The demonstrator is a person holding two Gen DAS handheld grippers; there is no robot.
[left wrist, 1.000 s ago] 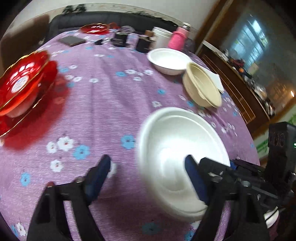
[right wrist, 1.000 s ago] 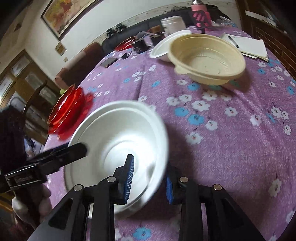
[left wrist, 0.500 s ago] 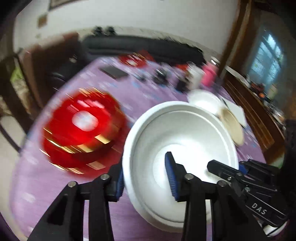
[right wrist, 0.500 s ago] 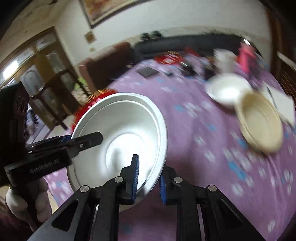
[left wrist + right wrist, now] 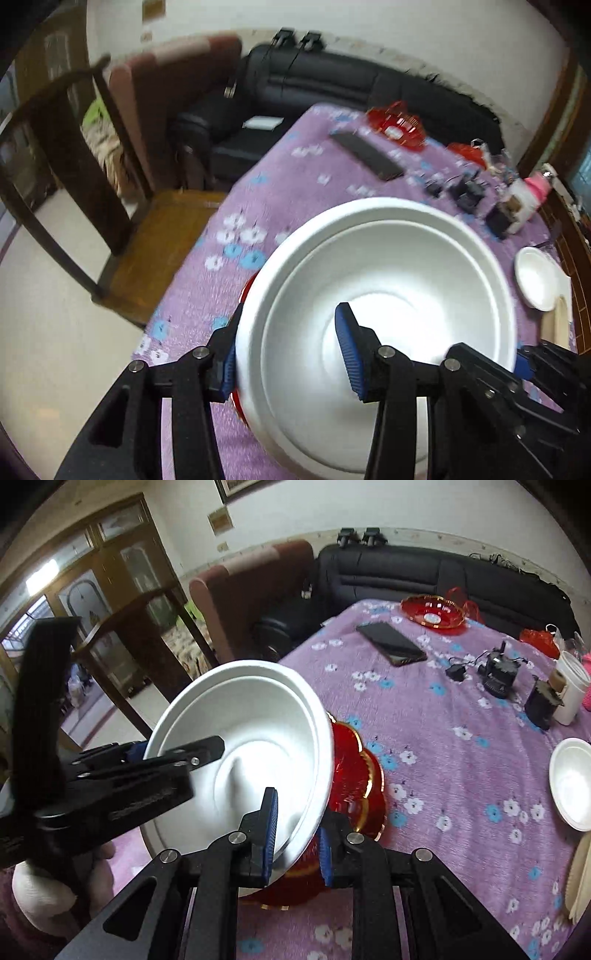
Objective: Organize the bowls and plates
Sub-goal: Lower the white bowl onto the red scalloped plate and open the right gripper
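White bowl point(image 5: 255, 738) tilted, opening toward cameras.

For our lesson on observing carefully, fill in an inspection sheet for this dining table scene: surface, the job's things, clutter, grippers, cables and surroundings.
Surface: round table under a purple flowered cloth.
Job's things: large white foam bowl held tilted over the stacked red glass plates with gold rims; small white foam bowl and beige bowls at the right edge; another red glass dish at the far side.
Clutter: black phone, white cup, small dark gadgets.
Grippers: right gripper clamped on the large bowl's near rim; left gripper straddles its opposite rim, jaws opening.
Cables: thin lead by the gadgets.
Surroundings: black sofa, wooden chair.
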